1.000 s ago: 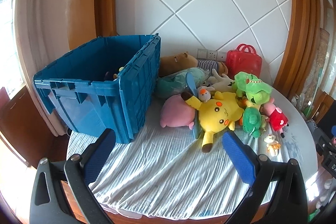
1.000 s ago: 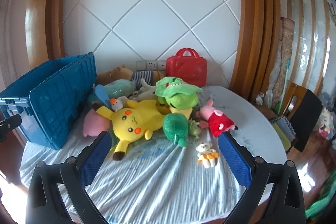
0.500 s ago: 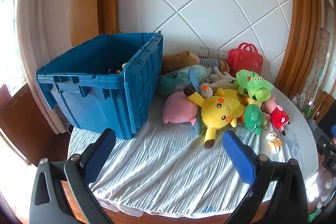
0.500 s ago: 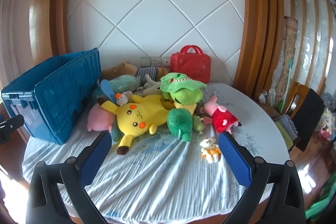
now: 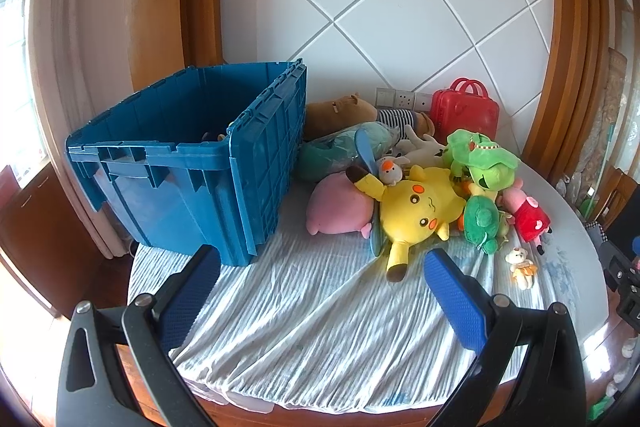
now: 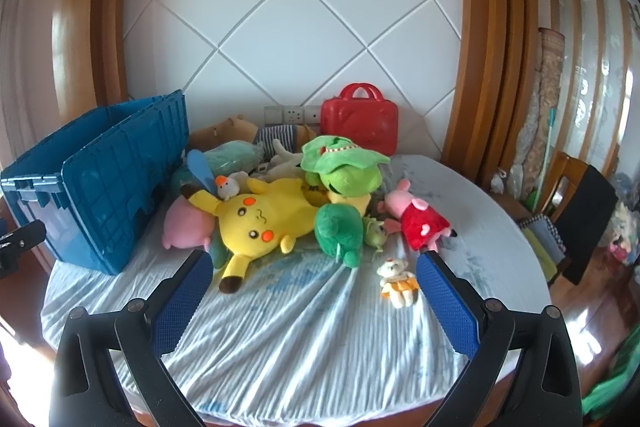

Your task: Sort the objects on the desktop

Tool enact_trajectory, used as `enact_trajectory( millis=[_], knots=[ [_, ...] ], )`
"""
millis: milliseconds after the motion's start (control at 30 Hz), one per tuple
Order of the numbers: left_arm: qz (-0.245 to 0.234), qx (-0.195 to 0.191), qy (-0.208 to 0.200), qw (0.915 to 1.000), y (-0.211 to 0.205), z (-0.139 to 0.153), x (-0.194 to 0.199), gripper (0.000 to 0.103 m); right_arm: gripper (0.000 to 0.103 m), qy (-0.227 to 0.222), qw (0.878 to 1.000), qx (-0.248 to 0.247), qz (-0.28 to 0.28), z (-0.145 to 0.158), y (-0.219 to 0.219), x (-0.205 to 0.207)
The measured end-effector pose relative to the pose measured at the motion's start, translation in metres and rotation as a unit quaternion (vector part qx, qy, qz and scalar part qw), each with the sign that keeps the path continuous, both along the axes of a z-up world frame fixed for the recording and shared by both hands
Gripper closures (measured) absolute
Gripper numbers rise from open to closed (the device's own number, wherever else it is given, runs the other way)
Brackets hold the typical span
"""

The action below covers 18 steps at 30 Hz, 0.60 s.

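Blue crate (image 5: pixel 192 163) sits at the surface's (image 6: pixel 280 347) left edge, open top, presumably the drop target. Plush pile just beside it: yellow plush (image 6: pixel 260 215) on top, easiest first grab; small bear (image 6: pixel 398 281) lies apart, near my right claw (image 6: pixel 312 301). Left claw (image 5: pixel 320 301) and right claw both spread wide, empty, hovering short of the pile.

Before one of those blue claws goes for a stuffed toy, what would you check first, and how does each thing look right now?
1. Left gripper jaws open, nothing held: ok.
2. Right gripper jaws open, nothing held: ok.
3. Blue crate open on top: ok.
4. Space left inside the crate: cannot tell.
5. Small white bear lies apart from the pile, easy to reach: ok.
6. Yellow plush free of neighbours: not ok, toys lean against it.
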State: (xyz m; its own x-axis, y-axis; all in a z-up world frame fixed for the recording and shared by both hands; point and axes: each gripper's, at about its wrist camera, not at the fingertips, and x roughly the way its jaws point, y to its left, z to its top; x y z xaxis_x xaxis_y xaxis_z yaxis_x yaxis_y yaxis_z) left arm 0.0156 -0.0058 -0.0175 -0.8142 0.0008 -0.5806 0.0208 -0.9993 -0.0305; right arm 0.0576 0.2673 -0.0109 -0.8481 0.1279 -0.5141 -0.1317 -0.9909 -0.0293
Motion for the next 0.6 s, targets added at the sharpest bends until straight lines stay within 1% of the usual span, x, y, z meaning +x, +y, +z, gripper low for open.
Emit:
enact_trajectory(
  millis=[267, 367, 600],
  knots=[
    [0.000, -0.001, 0.002, 1.0000, 0.009, 0.000, 0.006, 0.000, 0.000, -0.001, 1.000, -0.004, -0.002, -0.001, 0.011, 0.002],
    [0.000, 0.000, 0.001, 1.0000, 0.014, -0.001, 0.009, 0.000, 0.000, -0.009, 1.000, -0.003, 0.004, -0.003, 0.014, 0.003],
    [-0.005, -0.006, 0.002, 1.0000, 0.029, -0.001, 0.015, 0.000, 0.000, -0.011, 1.000, -0.008, 0.008, -0.006, 0.026, 0.005]
  ],
)
